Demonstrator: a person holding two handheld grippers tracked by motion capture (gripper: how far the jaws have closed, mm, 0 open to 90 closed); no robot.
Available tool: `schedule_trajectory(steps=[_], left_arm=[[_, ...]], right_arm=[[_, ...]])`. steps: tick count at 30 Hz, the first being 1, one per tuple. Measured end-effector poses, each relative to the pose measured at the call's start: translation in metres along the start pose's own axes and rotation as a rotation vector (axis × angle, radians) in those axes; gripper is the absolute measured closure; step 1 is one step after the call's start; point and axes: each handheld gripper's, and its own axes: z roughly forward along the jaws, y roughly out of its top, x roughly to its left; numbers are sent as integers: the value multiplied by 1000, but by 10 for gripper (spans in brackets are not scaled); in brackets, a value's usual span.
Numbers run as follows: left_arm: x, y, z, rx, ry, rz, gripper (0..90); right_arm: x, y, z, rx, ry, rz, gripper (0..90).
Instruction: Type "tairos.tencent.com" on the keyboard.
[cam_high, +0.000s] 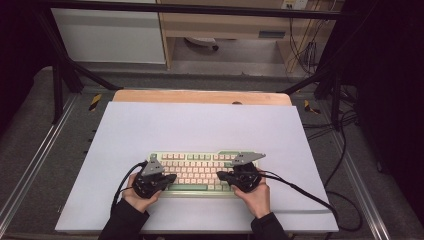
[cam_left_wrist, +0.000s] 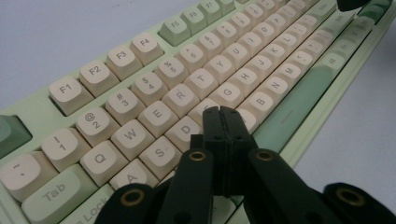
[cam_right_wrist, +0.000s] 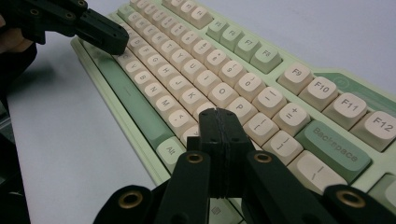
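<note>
Both hand-held grippers, left (cam_left_wrist: 223, 116) and right (cam_right_wrist: 219, 119), jaws pressed together, poise over the mechanical keyboard (cam_high: 200, 172); an off-centre tip risks striking neighbouring keys.

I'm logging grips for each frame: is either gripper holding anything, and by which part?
Nothing is held. The left gripper and right gripper both have their jaws shut with nothing between them, poised over the keyboard keys.

The keyboard (cam_high: 202, 172) lay on the table (cam_high: 200, 125) near its front edge, the left hand-held gripper (cam_high: 167, 179) over its left end, the right hand-held gripper (cam_high: 222, 175) over its right.
</note>
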Motion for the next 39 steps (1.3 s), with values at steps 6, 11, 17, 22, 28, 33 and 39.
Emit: schedule_trajectory(steps=[6,11,17,22,28,33,39], left_arm=[[-2,0,3,2,-5,4,900],[-2,-1,5,9,-5,6,900],[-3,0,1,-7,-5,9,900],[2,1,-5,-19,10,0,900],[8,5,-9,-35,35,-19,900],[11,10,-8,-44,50,-28,900],[13,13,-4,-39,57,-31,900]], right_arm=[[0,0,-1,-1,-1,2,900],[0,0,-1,-3,0,1,900],[0,0,-1,-2,1,0,900],[0,0,-1,-3,1,1,900],[0,0,0,-1,0,0,900],[0,0,0,-2,-1,1,900],[0,0,-1,-2,-2,1,900]])
